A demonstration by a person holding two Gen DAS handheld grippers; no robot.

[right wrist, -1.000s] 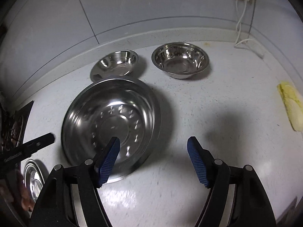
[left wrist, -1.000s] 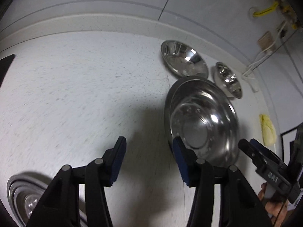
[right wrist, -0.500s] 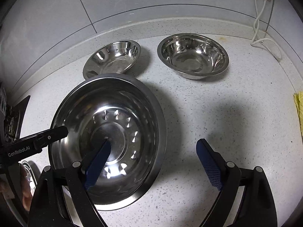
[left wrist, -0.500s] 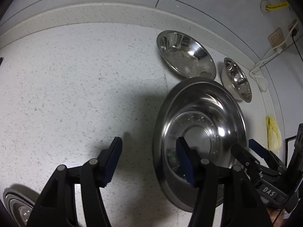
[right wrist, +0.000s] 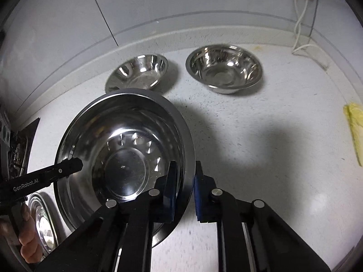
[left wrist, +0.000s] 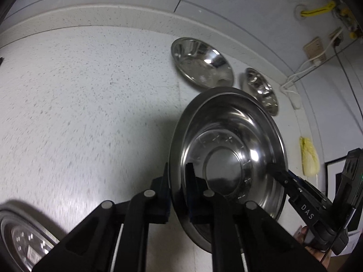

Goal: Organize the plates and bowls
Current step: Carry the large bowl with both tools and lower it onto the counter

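Large steel plate | left gripper jaws clamp its left rim | right gripper jaws clamp opposite rim | above bench

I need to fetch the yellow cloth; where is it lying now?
The yellow cloth lies on the countertop at the far right of the right wrist view, right of the two small bowls and below the white cable.

My large basin is polished steel, mirror-glossy, with stamped dimples around its flat base. 2 smaller bowls, one beside the other, share that bright metal shine. My desk is matt, speckled white stone. My tongs are matt black plastic with blue, rubbery-looking pads. The wall looks smooth, faintly glossy.
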